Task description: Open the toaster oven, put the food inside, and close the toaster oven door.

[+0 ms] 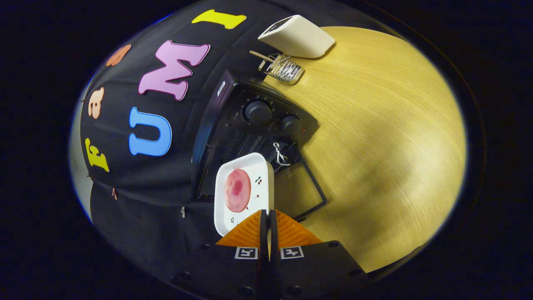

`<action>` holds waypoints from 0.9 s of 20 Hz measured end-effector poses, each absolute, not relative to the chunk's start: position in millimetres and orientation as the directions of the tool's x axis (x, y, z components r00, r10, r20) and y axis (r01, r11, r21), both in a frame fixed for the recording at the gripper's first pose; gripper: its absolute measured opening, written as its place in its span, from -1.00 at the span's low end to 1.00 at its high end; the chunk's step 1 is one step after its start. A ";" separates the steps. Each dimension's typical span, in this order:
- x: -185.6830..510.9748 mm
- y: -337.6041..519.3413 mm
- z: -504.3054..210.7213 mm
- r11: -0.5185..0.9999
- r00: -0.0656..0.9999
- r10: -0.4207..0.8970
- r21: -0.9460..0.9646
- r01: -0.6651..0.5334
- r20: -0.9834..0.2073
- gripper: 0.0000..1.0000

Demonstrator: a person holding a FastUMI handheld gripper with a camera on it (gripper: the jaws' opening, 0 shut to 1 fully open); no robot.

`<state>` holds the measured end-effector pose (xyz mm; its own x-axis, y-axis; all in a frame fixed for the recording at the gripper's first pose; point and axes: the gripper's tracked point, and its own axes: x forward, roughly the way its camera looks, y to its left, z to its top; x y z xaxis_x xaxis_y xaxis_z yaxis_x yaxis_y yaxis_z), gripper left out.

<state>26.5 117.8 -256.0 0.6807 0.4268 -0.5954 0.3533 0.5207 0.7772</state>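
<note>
In the gripper view, your gripper (266, 218) has its fingers nearly closed, pinching the near rim of a white tray (243, 189) held edge-on between them. A round pink slice of food (237, 190) lies on the tray (the tray also carries small cherry prints). Just beyond the tray stands the black toaster oven (254, 129), its two knobs (258, 112) facing you and its glass door (306, 187) swung open over the wooden table (387, 137). Further back sit a wire rack (283, 68) and a cream-coloured box (297, 36).
</note>
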 end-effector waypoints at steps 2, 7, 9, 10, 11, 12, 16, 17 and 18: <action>45.6 127.4 -261.7 0.512 0.695 0.398 0.774 0.373 -0.599 -0.90; 87.1 144.0 -261.3 0.438 0.753 0.322 0.795 0.420 -0.574 -0.90; 97.4 145.4 -266.0 0.421 0.770 0.276 0.793 0.441 -0.575 -0.90; 103.5 145.5 -267.6 0.405 0.780 0.254 0.795 0.452 -0.573 -0.90; 110.8 146.0 -269.8 0.386 0.788 0.232 0.798 0.463 -0.570 -0.90; 115.8 145.7 -270.6 0.371 0.795 0.215 0.800 0.471 -0.567 -0.89; 135.4 142.0 -276.3 0.299 0.812 0.130 0.803 0.515 -0.569 -0.90; 139.2 142.0 -279.6 0.286 0.810 0.116 0.801 0.527 -0.574 -0.90; 140.9 142.4 -284.3 0.275 0.804 0.100 0.793 0.543 -0.586 -0.90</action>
<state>140.9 142.4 -284.3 0.8043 0.1003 -0.5857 0.5434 0.2748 0.7933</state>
